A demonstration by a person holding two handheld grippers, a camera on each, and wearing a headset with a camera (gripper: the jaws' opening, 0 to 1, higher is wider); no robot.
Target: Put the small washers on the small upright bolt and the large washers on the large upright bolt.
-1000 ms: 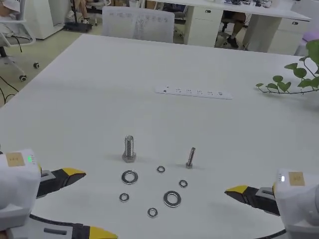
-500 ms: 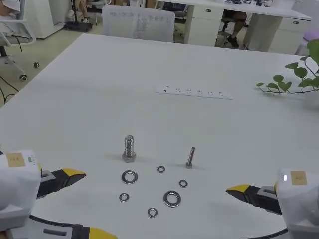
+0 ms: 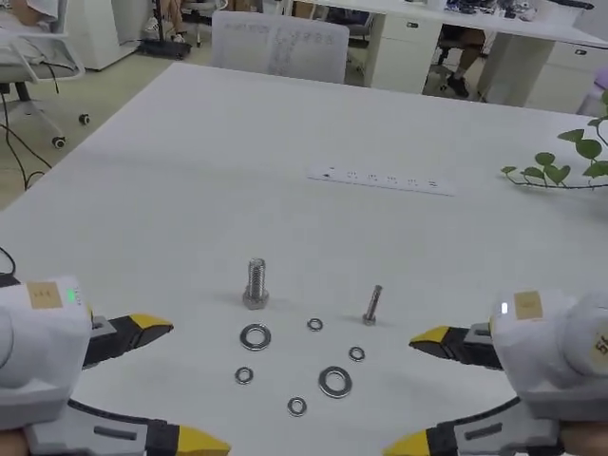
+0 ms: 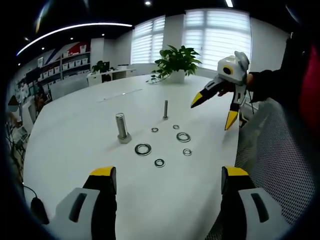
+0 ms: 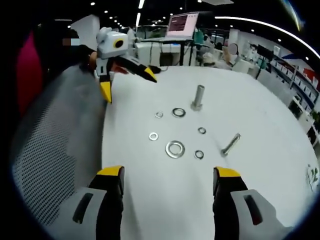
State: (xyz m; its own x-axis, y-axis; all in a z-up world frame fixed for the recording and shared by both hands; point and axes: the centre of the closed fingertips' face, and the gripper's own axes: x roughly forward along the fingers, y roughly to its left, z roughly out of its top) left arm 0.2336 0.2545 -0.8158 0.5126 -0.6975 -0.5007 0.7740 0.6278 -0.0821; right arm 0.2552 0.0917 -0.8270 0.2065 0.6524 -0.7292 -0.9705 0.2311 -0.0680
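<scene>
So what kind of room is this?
Probably an open-plan office: a large white table with a white power strip, a grey office chair at its far edge, and a green potted plant.

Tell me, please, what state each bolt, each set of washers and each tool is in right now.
large bolt: upright, no washers on it.
small bolt: upright, no washers on it.
large washers: two, lying flat and loose, on neither bolt.
small washers: four, lying flat and loose, on neither bolt.
left tool: open, holding nothing.
right tool: open, holding nothing.
</scene>
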